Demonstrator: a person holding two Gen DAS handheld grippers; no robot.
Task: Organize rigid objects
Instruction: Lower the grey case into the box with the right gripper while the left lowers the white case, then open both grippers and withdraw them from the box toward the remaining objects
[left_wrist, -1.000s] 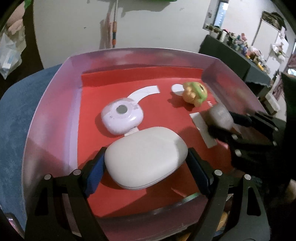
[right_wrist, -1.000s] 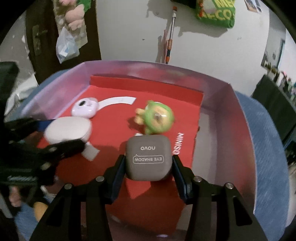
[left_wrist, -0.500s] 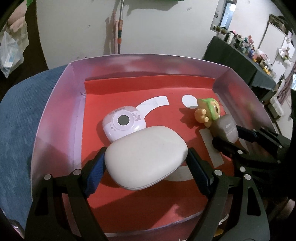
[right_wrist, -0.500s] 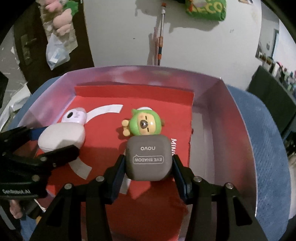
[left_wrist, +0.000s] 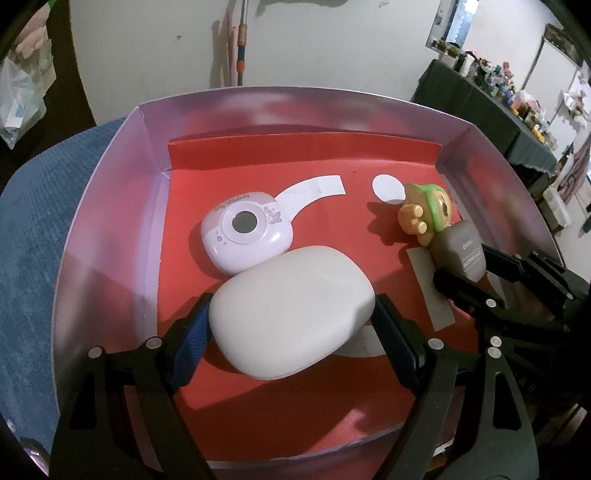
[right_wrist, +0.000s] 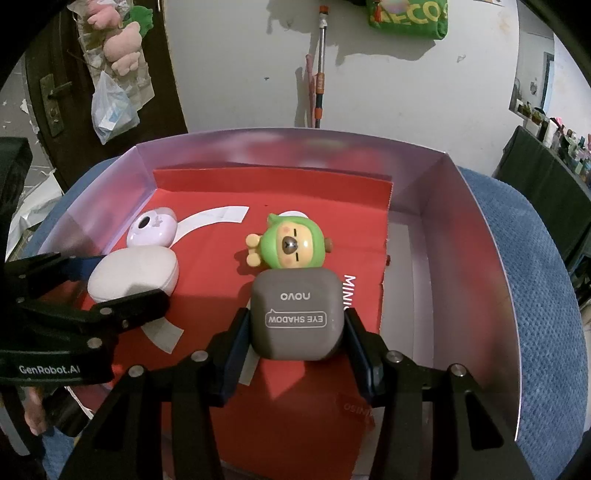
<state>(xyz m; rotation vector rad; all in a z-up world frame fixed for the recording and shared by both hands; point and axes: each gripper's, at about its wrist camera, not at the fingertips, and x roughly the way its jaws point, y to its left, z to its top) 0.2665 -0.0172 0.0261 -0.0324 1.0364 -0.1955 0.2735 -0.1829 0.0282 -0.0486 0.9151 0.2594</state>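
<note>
Your right gripper (right_wrist: 295, 325), clamped on the grey eye-shadow case (right_wrist: 297, 314), has carried it forward until it touches the green figurine (right_wrist: 291, 247). Your left gripper (left_wrist: 291, 317) grips the white case (left_wrist: 291, 310) just left of it, against the lilac compact (left_wrist: 245, 230) (both likely ready to release).

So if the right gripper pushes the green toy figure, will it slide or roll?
The green toy figure looks rounded and lies on its side, so it probably rolls or pivots. The red liner looks smooth, so little grip. It seems hard plastic, likely light.
</note>
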